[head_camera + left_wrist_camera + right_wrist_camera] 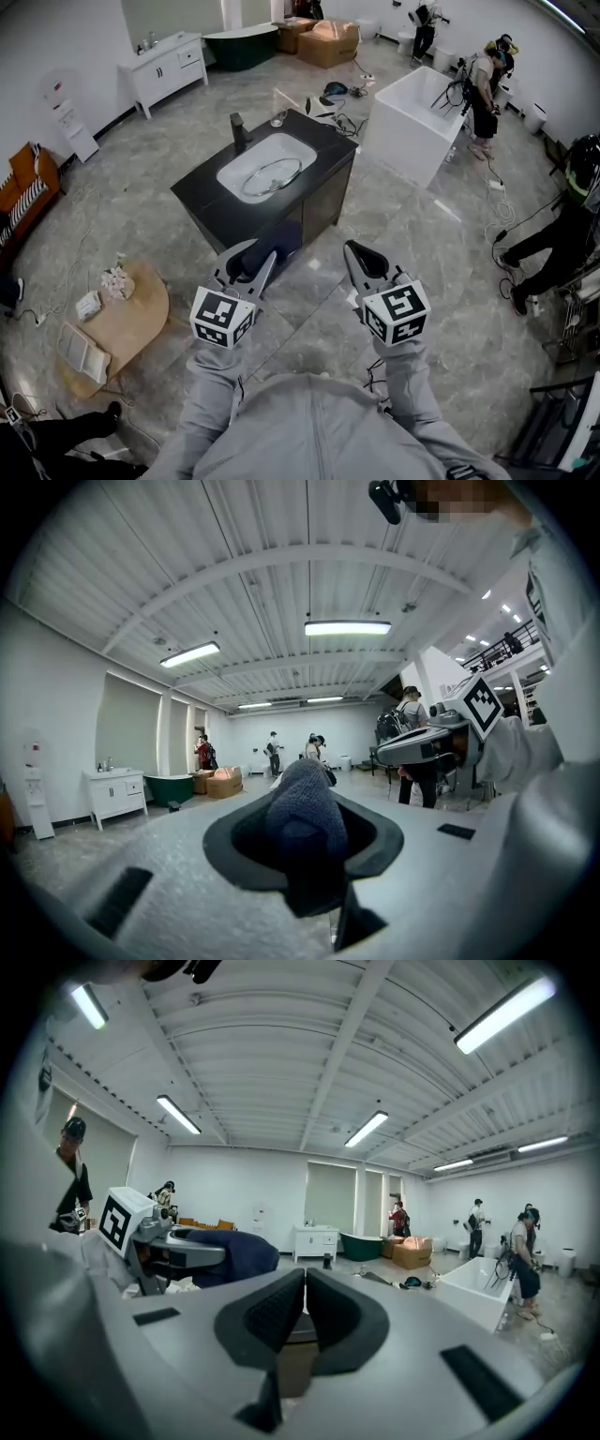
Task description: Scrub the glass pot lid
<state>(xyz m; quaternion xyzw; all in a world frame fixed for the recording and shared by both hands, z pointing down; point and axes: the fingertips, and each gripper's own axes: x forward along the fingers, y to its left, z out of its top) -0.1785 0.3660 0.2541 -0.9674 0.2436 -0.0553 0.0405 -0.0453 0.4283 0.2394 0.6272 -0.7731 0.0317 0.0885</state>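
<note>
Looking steeply down on an open hall with a grey marbled floor [412, 272]. Centre of the frame: black table [202, 192] set at an angle, with a white sink basin [234, 169] sunk into it. Glass pot lid [273, 174] lying inside that basin, well apart from both claws. Dark faucet [238, 127] at the basin's upper left edge, a clear glass [278, 119] near the table's far corner. Lower centre: two grey-sleeved arms held up side by side, short of the table's near edge, with bare floor between. Left claw [265, 253] clamped on a dark blue cloth [281, 242], the fabric bulging up between the pads. Right claw [361, 251] pressed together, pads meeting, nothing between them. Open floor wide on the near side and to the right of the table. Lower left: round wooden low table [141, 319] carrying books and tissue, near the left arm's side. Upper right of the table: white bathtub [412, 117], a narrow lane of floor between the two, with cables [497, 216] trailing on the floor beyond. Upper left: white cabinet [169, 66] against the wall, green tub [241, 45] and cardboard boxes [328, 42] further back. Left edge: orange sofa [23, 192]. Upper right and right edge: standing people [486, 94], clear of the table.
</note>
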